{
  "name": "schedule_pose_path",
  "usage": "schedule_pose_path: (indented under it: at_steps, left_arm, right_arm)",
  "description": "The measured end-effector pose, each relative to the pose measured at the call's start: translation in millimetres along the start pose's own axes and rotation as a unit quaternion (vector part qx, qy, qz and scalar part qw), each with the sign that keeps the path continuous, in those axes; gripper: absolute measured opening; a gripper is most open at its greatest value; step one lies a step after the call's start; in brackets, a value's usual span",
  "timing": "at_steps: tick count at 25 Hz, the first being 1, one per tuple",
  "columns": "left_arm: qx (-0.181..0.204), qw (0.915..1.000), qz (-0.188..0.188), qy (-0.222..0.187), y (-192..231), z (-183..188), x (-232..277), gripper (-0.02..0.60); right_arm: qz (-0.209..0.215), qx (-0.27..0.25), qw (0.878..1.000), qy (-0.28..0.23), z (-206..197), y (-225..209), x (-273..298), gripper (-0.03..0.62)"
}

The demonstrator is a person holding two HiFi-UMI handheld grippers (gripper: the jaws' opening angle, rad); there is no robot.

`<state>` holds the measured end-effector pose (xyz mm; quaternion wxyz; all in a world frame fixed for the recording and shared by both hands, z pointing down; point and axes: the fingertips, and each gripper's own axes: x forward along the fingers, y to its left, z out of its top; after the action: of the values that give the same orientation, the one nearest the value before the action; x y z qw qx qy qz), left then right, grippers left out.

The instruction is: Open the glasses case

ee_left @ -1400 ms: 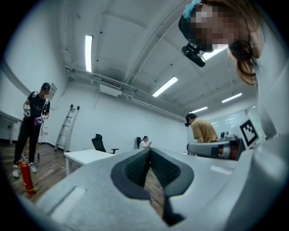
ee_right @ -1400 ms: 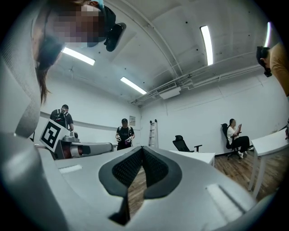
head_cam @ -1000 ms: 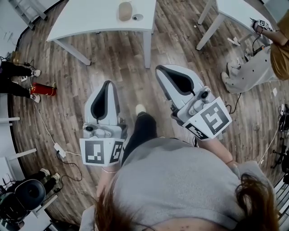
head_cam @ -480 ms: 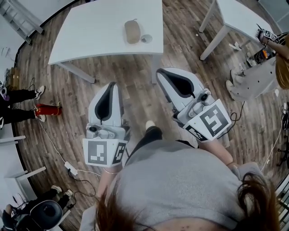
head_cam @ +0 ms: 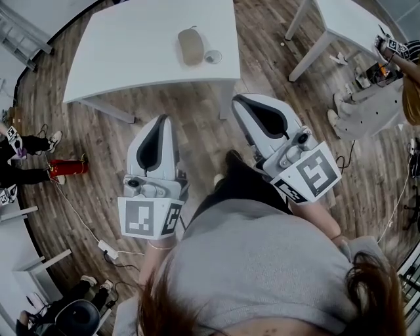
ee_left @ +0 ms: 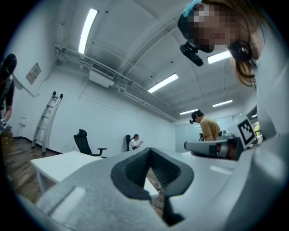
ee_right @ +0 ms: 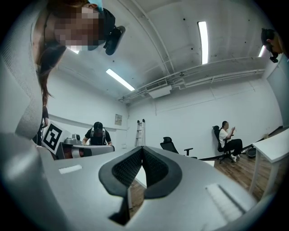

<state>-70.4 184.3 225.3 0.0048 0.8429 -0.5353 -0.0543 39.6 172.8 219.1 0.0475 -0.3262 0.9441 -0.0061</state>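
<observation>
A tan oval glasses case (head_cam: 190,46) lies closed on the white table (head_cam: 131,52) ahead of me, with a small round grey item (head_cam: 212,57) beside it. My left gripper (head_cam: 161,119) and right gripper (head_cam: 238,98) are held level over the wood floor, short of the table's near edge. Both are shut with nothing between the jaws. The left gripper view shows the left gripper (ee_left: 150,151) with pads meeting, and the table (ee_left: 58,163) beyond. In the right gripper view the right gripper (ee_right: 142,148) is likewise shut and empty. The case is hidden in both gripper views.
A second white table (head_cam: 348,20) stands at the upper right, with a person (head_cam: 371,105) seated by it. People's legs (head_cam: 26,164) and a red object (head_cam: 65,163) are at the left. A cable and power strip (head_cam: 107,250) lie on the floor. An office chair (ee_left: 86,143) stands far off.
The table with the case has drawn nearer and lower in the head view as I walk toward it. Both grippers stay shut and empty.
</observation>
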Motion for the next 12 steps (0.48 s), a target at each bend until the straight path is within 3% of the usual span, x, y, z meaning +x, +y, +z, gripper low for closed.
schedule_pose_path:
  at_steps: [12]
  left_arm:
    - [0.011,0.9999,0.010,-0.003,24.4,-2.6,21.4,0.003]
  right_arm:
    - [0.020,0.002,1.000,-0.005,-11.7,-11.7,36.5,0.003]
